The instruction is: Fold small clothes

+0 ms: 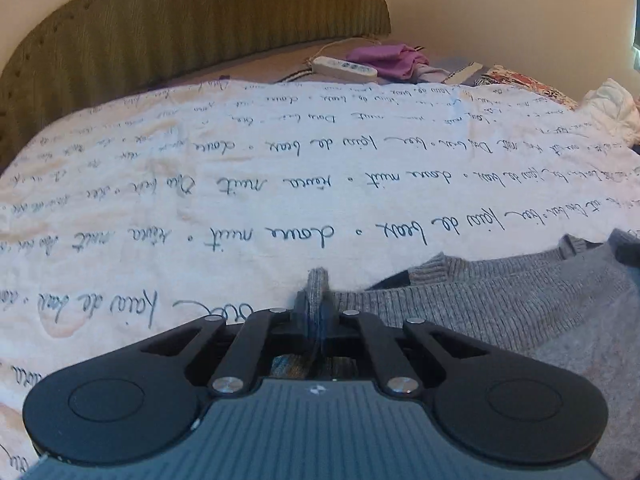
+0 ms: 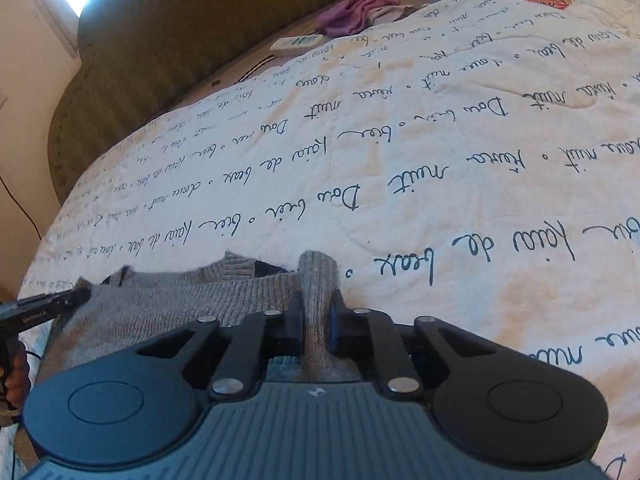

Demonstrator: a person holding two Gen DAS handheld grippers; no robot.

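Folding looks barely begun: my left gripper [image 1: 318, 300] and right gripper [image 2: 318, 300] each pinch the grey sweater [image 1: 500, 304]. It lies, seemingly unfolded, on the bed [image 1: 240, 184].

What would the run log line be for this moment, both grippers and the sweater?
left gripper: shut on sweater | right gripper: shut on sweater | sweater: stretched between them over quilt | fold: not done

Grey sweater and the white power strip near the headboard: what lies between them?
Only bare script-printed quilt between grey sweater and power strip, clearest in the left wrist view.
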